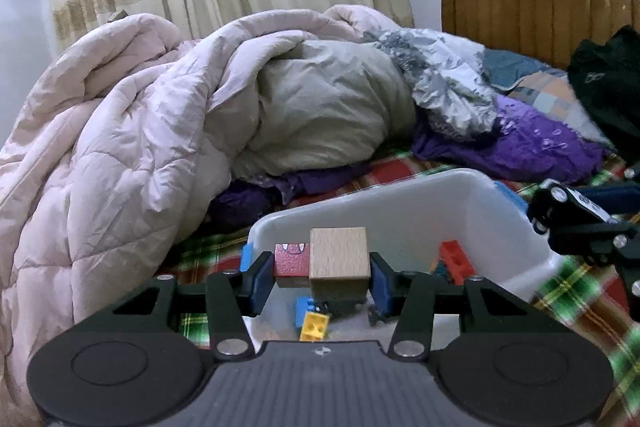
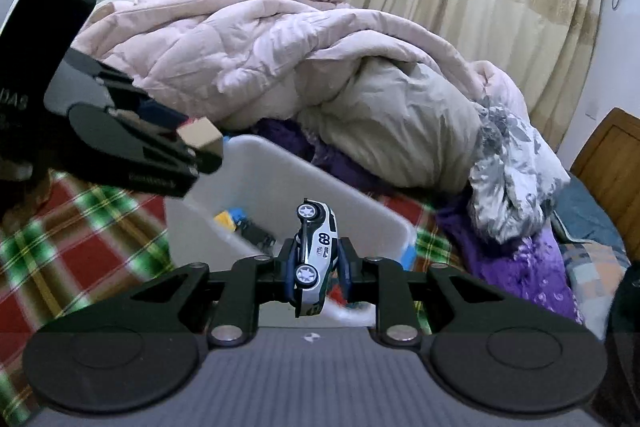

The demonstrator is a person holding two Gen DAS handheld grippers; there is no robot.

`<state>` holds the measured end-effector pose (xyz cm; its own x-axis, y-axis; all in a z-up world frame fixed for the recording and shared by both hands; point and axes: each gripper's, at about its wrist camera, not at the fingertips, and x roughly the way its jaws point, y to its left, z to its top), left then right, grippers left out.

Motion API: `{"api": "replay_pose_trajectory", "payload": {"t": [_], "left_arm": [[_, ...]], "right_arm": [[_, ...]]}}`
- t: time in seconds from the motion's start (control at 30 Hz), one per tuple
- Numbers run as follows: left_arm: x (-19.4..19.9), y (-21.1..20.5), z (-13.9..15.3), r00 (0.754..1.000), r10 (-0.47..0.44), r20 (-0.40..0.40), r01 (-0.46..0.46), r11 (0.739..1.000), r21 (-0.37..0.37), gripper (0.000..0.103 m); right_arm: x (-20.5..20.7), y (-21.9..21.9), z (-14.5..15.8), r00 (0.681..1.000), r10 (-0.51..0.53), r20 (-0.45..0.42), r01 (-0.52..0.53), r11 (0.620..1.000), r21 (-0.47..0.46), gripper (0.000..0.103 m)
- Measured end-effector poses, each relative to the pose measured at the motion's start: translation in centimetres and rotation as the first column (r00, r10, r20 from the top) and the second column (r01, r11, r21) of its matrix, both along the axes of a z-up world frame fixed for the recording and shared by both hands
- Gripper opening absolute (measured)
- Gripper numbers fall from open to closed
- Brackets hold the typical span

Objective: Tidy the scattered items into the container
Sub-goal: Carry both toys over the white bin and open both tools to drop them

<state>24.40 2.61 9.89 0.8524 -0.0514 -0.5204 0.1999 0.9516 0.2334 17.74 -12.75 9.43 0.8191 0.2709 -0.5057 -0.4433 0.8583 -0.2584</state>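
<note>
My left gripper (image 1: 318, 277) is shut on two blocks side by side, a plain wooden cube (image 1: 339, 259) and a red block (image 1: 292, 263), held above the white plastic bin (image 1: 400, 203). Several toys lie in the bin: a yellow brick (image 1: 315, 325), a blue brick (image 1: 303, 309), a red-orange brick (image 1: 456, 261). My right gripper (image 2: 316, 267) is shut on a white and black toy car (image 2: 314, 255) marked 69, held nose-down above the bin's near rim (image 2: 256, 167). The left gripper (image 2: 188, 151) with the wooden cube (image 2: 200, 135) shows at left in the right wrist view.
The bin sits on a red and green plaid bedsheet (image 2: 80, 227). A heaped pink quilt (image 1: 120, 131), purple cloth (image 1: 540, 143) and patterned bedding crowd the far side. A wooden headboard (image 1: 540, 3) stands at the back right. A blue piece (image 1: 247, 255) lies beside the bin's left wall.
</note>
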Motion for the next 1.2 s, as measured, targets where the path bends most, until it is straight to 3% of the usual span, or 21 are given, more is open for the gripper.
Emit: {"api": "replay_pose_trajectory", "payload": {"t": [0.27,0.33,0.4,0.47,0.6,0.83,1.07,1.2], "left_arm": [[4.1,0.0,-3.3,0.998,0.030,-0.059,-0.030,0.999,-0.011,0.053],[4.5,0.1,-4.0,0.996,0.046,-0.075,-0.047,0.999,-0.008,0.054],[4.6,0.2,-4.3,0.995,0.062,-0.073,-0.062,0.998,0.001,0.055],[4.0,0.3,-4.0,0.997,0.063,-0.042,-0.063,0.998,0.009,0.058],[1.8,0.6,-2.2,0.999,0.038,0.013,-0.037,0.999,-0.035,0.060],[-2.4,0.1,0.3,0.998,-0.028,0.052,0.032,0.997,-0.064,0.061],[-4.7,0.6,-0.6,1.000,-0.029,0.005,0.030,0.997,-0.077,0.061],[-5.9,0.8,-2.0,0.999,-0.022,-0.026,0.020,0.997,-0.071,0.061]], "right_arm": [[4.8,0.9,-1.9,0.998,-0.013,-0.055,0.014,0.999,0.034,0.025],[6.0,1.0,-2.9,0.997,-0.036,-0.073,0.038,0.999,0.031,0.028],[6.6,0.9,-3.5,0.994,-0.055,-0.091,0.058,0.998,0.036,0.041],[6.4,0.7,-3.6,0.996,-0.057,-0.075,0.060,0.997,0.042,0.049],[4.5,0.1,-2.8,0.998,-0.063,-0.014,0.064,0.997,0.034,0.049],[0.7,-1.6,-2.8,0.998,-0.055,-0.021,0.056,0.997,0.045,0.051],[-0.8,-3.0,-6.1,0.987,-0.076,-0.140,0.088,0.993,0.081,0.052],[-0.4,-2.0,-9.2,0.976,-0.093,-0.196,0.103,0.994,0.043,0.053]]}}
